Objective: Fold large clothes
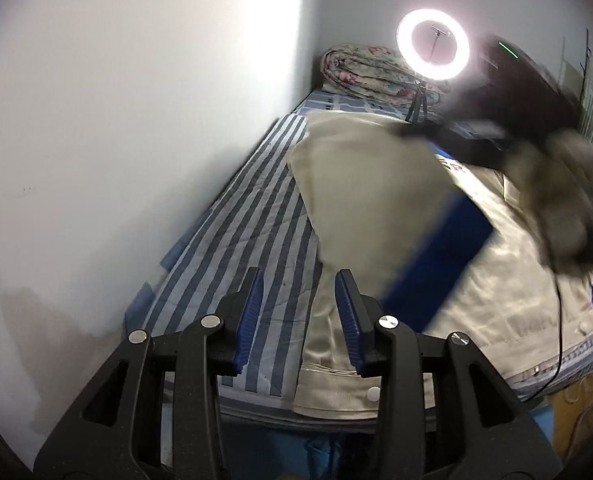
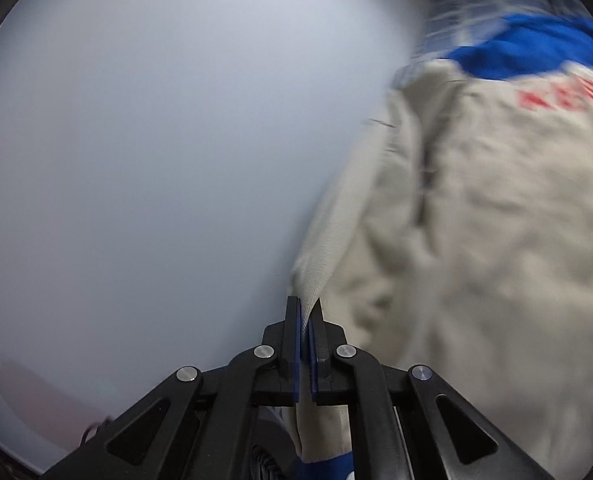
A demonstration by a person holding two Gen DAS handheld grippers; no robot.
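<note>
Two tongs mid-fold: right gripper [image 2: 305,312] clamped on jacket [image 2: 476,216], probably its sleeve; left gripper [image 1: 299,292] partly open, empty, cuff [image 1: 336,388] just ahead to grip next.

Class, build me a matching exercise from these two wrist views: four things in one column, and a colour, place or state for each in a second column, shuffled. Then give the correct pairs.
Column one:
1. left gripper
2. right gripper
3. ring light
4. bed sheet

Column two:
A. glowing white at the far end of the bed
B. jaws apart, nothing pressed between the pads
C. blue and white stripes
D. clamped on beige cloth of the jacket

Pairs: 1-B, 2-D, 3-A, 4-C
</note>
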